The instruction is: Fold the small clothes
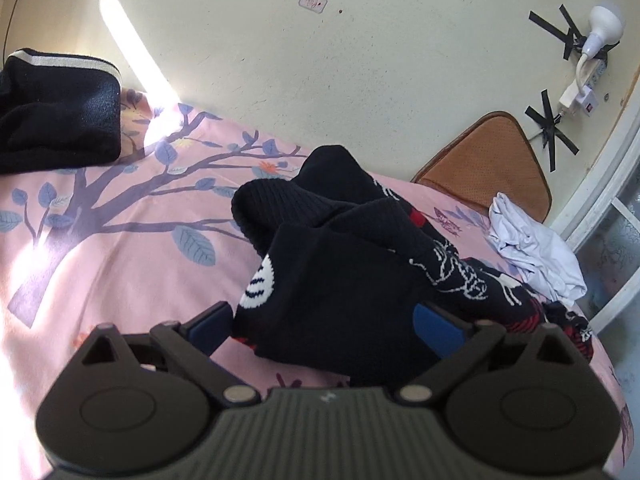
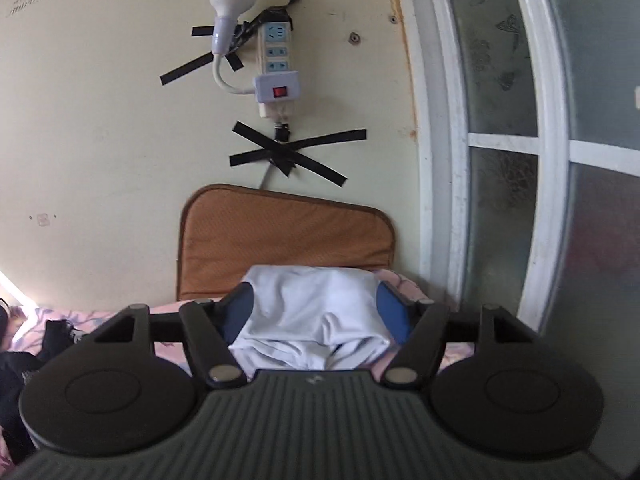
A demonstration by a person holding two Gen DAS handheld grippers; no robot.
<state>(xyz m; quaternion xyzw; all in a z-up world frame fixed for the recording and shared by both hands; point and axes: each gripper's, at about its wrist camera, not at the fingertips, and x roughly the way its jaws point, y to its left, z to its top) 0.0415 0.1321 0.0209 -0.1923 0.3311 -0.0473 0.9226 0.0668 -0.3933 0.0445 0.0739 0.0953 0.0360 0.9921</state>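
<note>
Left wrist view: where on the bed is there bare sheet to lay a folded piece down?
The widest bare patch of the pink sheet lies left of the black patterned garment, in front of the folded black garment by the wall. The right side is crowded: white garment and brown cushion.

Both views are daylit and moderately bright. In the left wrist view, a hard band of sunlight (image 1: 128, 44) runs diagonally down the wall (image 1: 360, 60) onto the far left part of the bedsheet (image 1: 120, 264), where it overexposes the fabric to near white along the left edge. The black clothes (image 1: 340, 264) lose fold detail in shadow. In the right wrist view, light is softer and flatter; the frosted window (image 2: 500, 80) shows no glare. Fisheye distortion bends the window frame (image 2: 436, 160) and darkens all 4 corners. Focus is sharp, with no motion blur.
</note>
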